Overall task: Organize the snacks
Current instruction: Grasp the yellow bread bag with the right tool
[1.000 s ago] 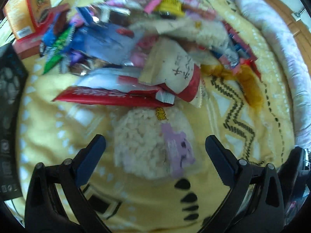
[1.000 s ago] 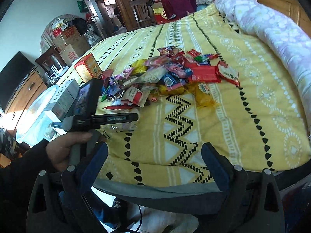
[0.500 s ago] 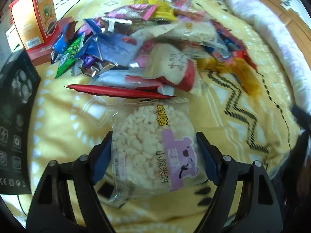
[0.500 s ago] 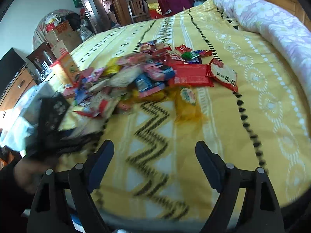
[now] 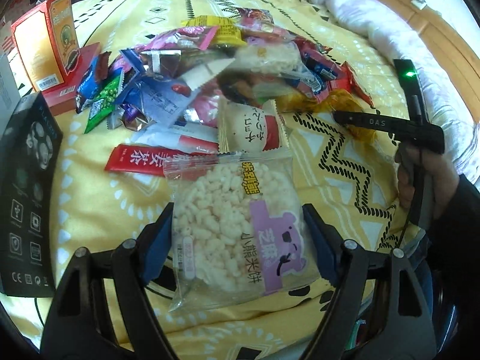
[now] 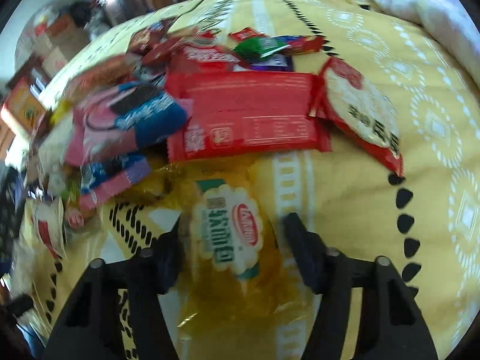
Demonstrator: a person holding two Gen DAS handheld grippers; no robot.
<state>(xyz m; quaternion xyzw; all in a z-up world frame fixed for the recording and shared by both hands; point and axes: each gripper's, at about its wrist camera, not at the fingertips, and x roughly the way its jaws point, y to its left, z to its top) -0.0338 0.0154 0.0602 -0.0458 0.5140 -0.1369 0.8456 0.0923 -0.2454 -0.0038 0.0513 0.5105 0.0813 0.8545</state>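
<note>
- Left wrist view: left tool (image 5: pixel 237 240) clamped on a clear puffed rice cake packet (image 5: pixel 237 225) with a purple bear label; both blue pads press its sides. The packet sits between the fingers near the bed's near edge, over the yellow patterned bedspread (image 5: pixel 90 186).
- Just beyond it, a heap of mixed snack packets (image 5: pixel 210 69) in the middle of the bed; a flat red sachet (image 5: pixel 141 159) lies at the heap's near side, just beside the rice cake packet's top edge.
- Orange carton (image 5: pixel 45 39) stands upright at the bed's left edge; black box (image 5: pixel 27 195) lies flat nearer, same edge.
- Right side of this view: a hand (image 5: pixel 420 180) holding the other tool's handle.
- Right wrist view, blurred: right tool (image 6: pixel 231 243) has its jaws just closing around a yellow cellophane snack packet (image 6: pixel 228 228) with a green-and-red label. Packet lies between the fingers on the bedspread; cannot tell whether the pads press it yet.
- Beyond it, a large red wrapper (image 6: pixel 249 114) and a red-and-white round-label packet (image 6: pixel 363 108).
</note>
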